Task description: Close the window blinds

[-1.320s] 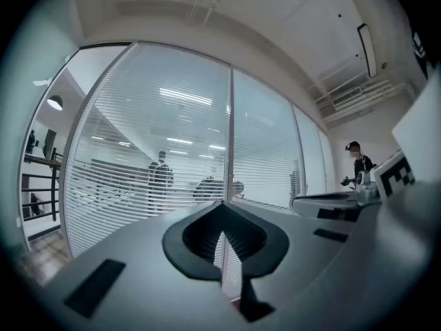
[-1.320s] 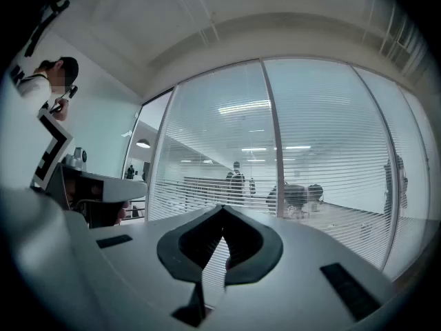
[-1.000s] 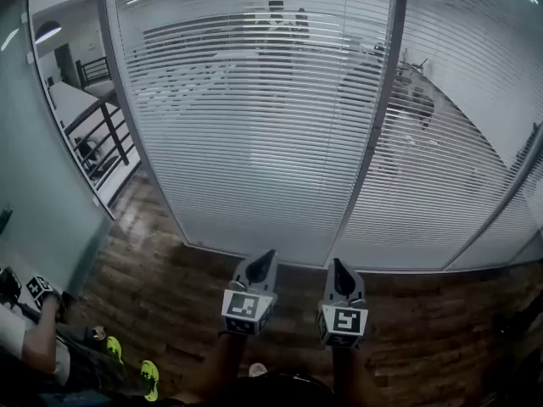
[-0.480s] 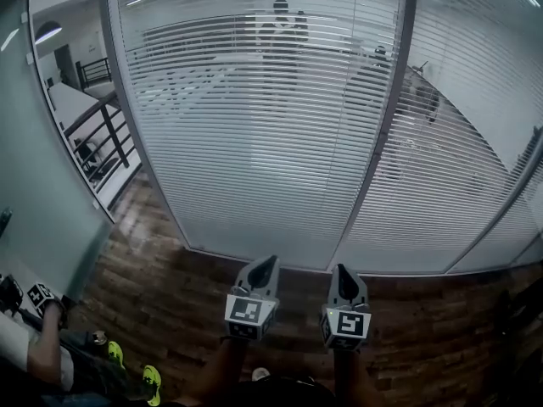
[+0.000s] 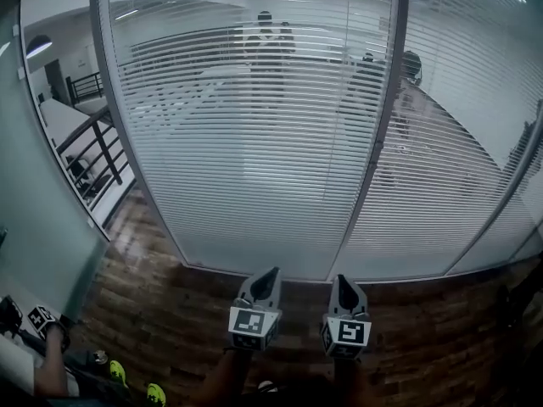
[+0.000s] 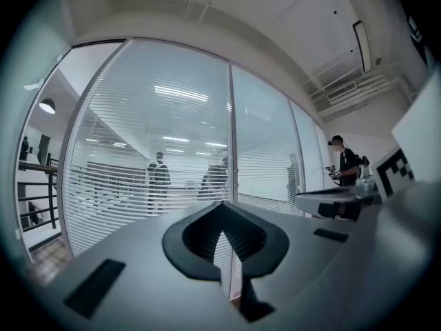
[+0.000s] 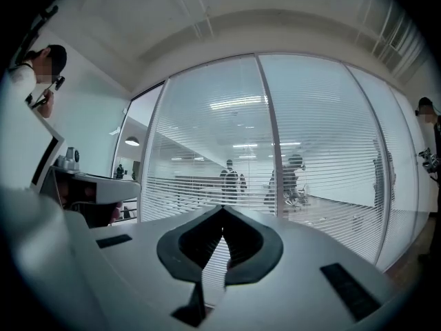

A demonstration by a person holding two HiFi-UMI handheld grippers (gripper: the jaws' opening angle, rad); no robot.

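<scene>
We hold the left gripper (image 5: 268, 275) and the right gripper (image 5: 340, 281) side by side, facing the window blinds (image 5: 254, 159). Both are clenched, empty.

Behind the window blinds (image 5: 254, 185), two figures (image 5: 265, 41) at the upper middle of the head view are dim shapes broken up by the slats (no detail readable). At lower left, the frame edge cuts off a person (image 5: 47, 371), leaving an arm and yellow shoes (image 5: 153, 393).

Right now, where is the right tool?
In the head view the right tool sits low and right of centre, beside the left tool, over the wood floor, short of the blinds.
</scene>
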